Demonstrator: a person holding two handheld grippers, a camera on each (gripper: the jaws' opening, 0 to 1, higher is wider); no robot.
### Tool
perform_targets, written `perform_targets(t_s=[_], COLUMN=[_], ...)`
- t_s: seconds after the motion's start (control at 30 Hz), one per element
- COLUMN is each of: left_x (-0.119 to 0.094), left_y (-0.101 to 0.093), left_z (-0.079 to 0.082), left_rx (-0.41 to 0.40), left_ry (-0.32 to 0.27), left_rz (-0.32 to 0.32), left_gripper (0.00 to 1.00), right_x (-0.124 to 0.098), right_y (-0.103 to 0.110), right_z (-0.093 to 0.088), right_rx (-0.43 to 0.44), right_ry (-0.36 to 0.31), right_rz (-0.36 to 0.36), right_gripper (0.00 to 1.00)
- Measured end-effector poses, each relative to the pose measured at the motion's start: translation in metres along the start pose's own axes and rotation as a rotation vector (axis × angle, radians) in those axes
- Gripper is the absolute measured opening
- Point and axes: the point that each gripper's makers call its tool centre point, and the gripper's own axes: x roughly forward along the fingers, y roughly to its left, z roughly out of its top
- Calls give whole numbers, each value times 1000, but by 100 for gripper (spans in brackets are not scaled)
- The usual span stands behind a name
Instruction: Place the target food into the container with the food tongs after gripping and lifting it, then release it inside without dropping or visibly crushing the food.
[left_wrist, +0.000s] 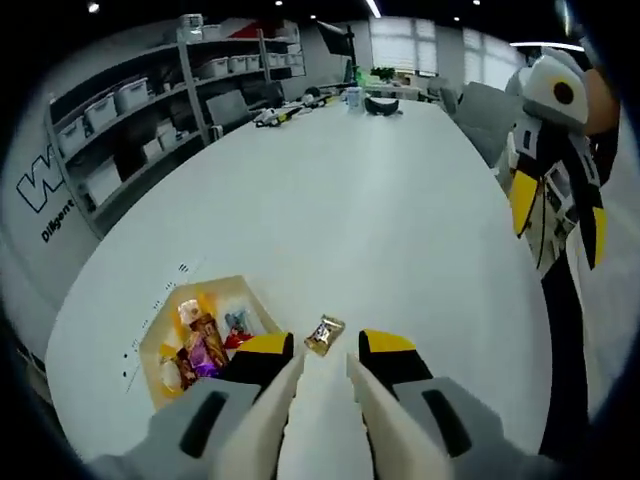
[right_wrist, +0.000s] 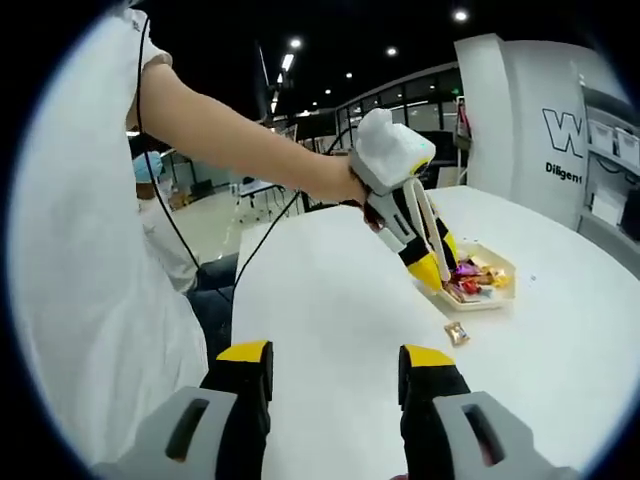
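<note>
A small wrapped candy (left_wrist: 324, 335) lies on the white table just right of a shallow tan container (left_wrist: 160, 345) holding several wrapped snacks. My left gripper (left_wrist: 325, 352) is open, its yellow tips hovering either side of the candy and above it, with nothing held. In the right gripper view a person's hand carries the left gripper (right_wrist: 440, 262) over the near edge of the container (right_wrist: 497, 292), and the candy (right_wrist: 457, 333) lies on the table in front of it. My right gripper (right_wrist: 335, 357) is open and empty, held back from the table over its near edge. It also hangs at the right (left_wrist: 560, 220), jaws pointing down.
The long white table (left_wrist: 360, 200) stretches away, with small items at its far end (left_wrist: 370, 100). Shelves with bins (left_wrist: 120, 110) line the left wall. The person's arm and white shirt (right_wrist: 90, 280) fill the left of the right gripper view.
</note>
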Motion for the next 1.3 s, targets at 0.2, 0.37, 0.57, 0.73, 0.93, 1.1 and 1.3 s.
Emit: perform_targets(t_s=[0.2,0.37,0.57,0.73,0.93,1.1,1.3], left_x=[14,25,36,47,56,64,73], left_y=[0,-1,-5,-3,-7,-10,-12], left_z=[3,0,1,-5,-3,-5,-11], left_rx=[35,67,158,204,240,281,318], left_ry=[1,14,36,68,79,102,130], left_rz=[-31,-65,-106,-131,-156,-180,-200], left_gripper=[22,22,23,23,23,23,23], right_x=[-2,-4,-7,-10,-12,-14,-16], right_y=[-2,-5,-10,-12,-15,-17,-19], right_z=[-3,-5,-6,-6,-8,-9,-12], right_rx=[14,22,27,31,33,37,40], right_ry=[2,4,3,6,13,16,22], right_rz=[-12,-21,-31,-35,-40,-42,-47], right_gripper=[47,47,47,47,47,47,47])
